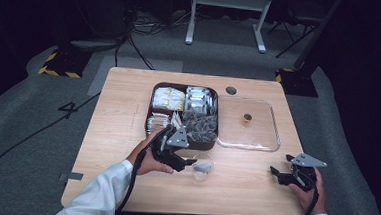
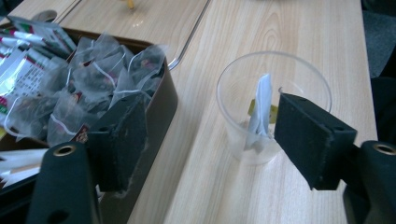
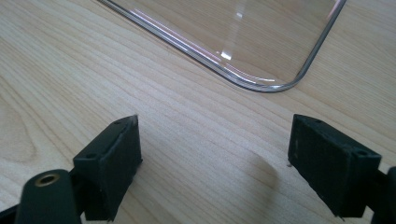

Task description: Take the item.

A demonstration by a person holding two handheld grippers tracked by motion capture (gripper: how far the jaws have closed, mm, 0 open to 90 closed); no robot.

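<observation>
A clear plastic cup stands on the wooden table near its front edge, with a white tea bag resting upright inside it. My left gripper hovers just left of the cup, open, with nothing between its pads. In the left gripper view my left gripper has one jaw in front of the cup's right rim and the other over the brown box. My right gripper rests open at the table's front right; in the right gripper view my right gripper has bare wood between its jaws.
The brown box holds pyramid tea bags, yellow packets and silvery packets. Right of it lies a clear shallow tray with a small brown item in it. The tray's corner lies beyond my right jaws.
</observation>
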